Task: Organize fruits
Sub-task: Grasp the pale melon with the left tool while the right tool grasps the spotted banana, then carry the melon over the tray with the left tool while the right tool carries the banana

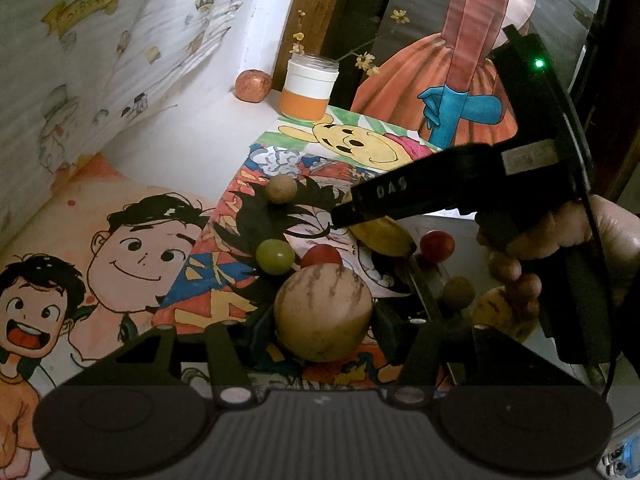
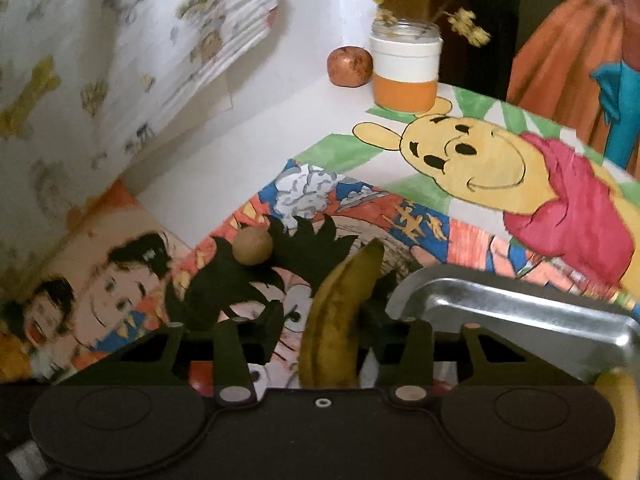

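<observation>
My left gripper [image 1: 324,316] is shut on a round tan striped melon-like fruit [image 1: 323,312], held above the drawings. My right gripper [image 2: 322,328] is shut on a yellow-brown banana [image 2: 336,320]; it also shows in the left wrist view [image 1: 384,236], under the right gripper's black body [image 1: 460,184]. On the drawings lie a green grape [image 1: 275,256], a red tomato [image 1: 322,256] and a small brown round fruit [image 1: 281,188], the last also in the right wrist view [image 2: 253,246]. A metal tray [image 2: 520,312] at the right holds another red fruit [image 1: 439,245], a brown one [image 1: 458,292] and a yellow one [image 1: 500,312].
An orange-and-white jar [image 1: 306,88] with a flower sprig and a reddish fruit [image 1: 253,85] stand at the back by the wall. Cartoon drawings [image 2: 480,160] cover the table. A patterned cloth [image 1: 100,60] hangs at the left.
</observation>
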A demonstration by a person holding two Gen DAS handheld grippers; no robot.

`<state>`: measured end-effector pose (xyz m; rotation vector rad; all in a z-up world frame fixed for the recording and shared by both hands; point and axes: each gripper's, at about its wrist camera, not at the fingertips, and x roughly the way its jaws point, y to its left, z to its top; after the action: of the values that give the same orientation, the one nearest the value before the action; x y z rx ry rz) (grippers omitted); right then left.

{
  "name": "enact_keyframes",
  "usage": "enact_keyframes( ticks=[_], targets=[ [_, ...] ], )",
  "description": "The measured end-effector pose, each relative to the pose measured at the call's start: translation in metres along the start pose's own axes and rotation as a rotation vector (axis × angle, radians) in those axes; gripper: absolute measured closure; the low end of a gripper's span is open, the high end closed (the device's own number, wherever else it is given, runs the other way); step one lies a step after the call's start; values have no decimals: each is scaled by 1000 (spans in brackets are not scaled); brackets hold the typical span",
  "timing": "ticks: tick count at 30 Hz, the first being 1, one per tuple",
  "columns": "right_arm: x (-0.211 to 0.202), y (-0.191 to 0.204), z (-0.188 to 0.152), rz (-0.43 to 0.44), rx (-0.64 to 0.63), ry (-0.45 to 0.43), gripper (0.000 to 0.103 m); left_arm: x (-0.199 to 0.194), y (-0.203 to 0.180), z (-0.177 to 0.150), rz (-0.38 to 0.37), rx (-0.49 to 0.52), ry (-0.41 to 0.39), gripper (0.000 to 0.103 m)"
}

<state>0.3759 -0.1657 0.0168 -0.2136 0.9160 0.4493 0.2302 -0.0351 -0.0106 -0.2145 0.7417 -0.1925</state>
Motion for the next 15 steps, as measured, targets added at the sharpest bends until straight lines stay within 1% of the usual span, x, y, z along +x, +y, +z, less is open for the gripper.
enact_keyframes(
  ticks=[2,4,9,13,15],
  targets=[
    [3,7,-1,-38,-61,5,61,0,0,0,2,0,1,45],
    [4,10,-2,-64,-86,5,68,0,0,1,2,-3,1,45],
    [2,4,-2,-43,-47,-2,69,2,0,2,3,-9,1,45],
    [-2,4,-4,15,-5,-16,71,1,0,2,4,-13,0,46],
    [-7,8,-8,30,-10,-37,71,1,0,2,3,-14,0,46]
  ],
)
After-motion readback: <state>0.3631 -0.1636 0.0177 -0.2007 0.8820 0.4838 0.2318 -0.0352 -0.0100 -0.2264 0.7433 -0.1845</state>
